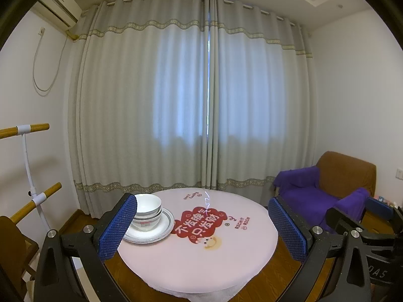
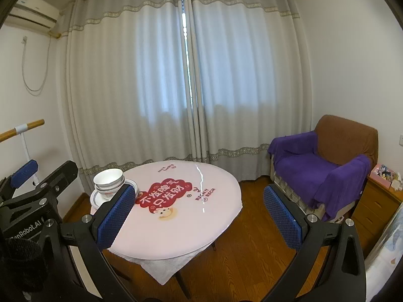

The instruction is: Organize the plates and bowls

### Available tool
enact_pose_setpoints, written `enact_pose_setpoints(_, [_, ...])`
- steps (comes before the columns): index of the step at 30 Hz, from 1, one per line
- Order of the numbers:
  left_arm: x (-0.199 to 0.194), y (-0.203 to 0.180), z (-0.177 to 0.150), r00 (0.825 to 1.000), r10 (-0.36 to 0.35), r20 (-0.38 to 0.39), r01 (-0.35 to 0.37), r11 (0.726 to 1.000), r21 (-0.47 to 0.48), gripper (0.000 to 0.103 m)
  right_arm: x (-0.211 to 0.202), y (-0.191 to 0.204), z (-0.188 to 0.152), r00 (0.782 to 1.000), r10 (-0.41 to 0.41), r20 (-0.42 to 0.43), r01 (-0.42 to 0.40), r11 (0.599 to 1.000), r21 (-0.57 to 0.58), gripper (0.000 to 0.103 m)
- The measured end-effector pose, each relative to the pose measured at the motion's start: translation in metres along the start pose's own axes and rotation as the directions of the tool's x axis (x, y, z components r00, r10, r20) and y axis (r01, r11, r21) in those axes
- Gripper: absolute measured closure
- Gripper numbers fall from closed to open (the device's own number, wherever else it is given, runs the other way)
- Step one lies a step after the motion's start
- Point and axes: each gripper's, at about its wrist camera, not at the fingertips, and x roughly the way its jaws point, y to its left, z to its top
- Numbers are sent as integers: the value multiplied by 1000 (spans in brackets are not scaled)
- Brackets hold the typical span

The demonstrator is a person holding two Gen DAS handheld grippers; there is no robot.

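Note:
A stack of white bowls (image 1: 147,207) (image 2: 109,181) sits on a stack of white grey-rimmed plates (image 1: 161,229) (image 2: 98,200) at the left side of a round table under a pink printed cloth (image 1: 201,264) (image 2: 176,239). My left gripper (image 1: 202,229) is open and empty, held back from the table's near edge; its left finger (image 1: 118,226) overlaps the stack in the image. My right gripper (image 2: 199,217) is likewise open and empty, off the table's near right side. Each gripper shows at the edge of the other's view (image 1: 357,211) (image 2: 42,173).
A brown armchair draped with a purple blanket (image 1: 327,196) (image 2: 322,171) stands right of the table. A wooden drawer unit (image 2: 377,206) is at far right. A white rack with wooden bars (image 1: 27,193) and a wooden chair (image 1: 12,246) stand left. Curtains hang behind; the floor is wood.

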Motion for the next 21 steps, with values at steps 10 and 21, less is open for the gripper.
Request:
enact_pose_setpoints(10, [8,-2,0,1000,2,4,-2,1000,3,1,2,-3,3,1000,1,-2,-1,1000,5,0])
enact_pose_setpoints(21, [13,-7,-7,1000,-2,25,1,1000,10,1,3,-6,4,1000,-5,8,4,1000,11,0])
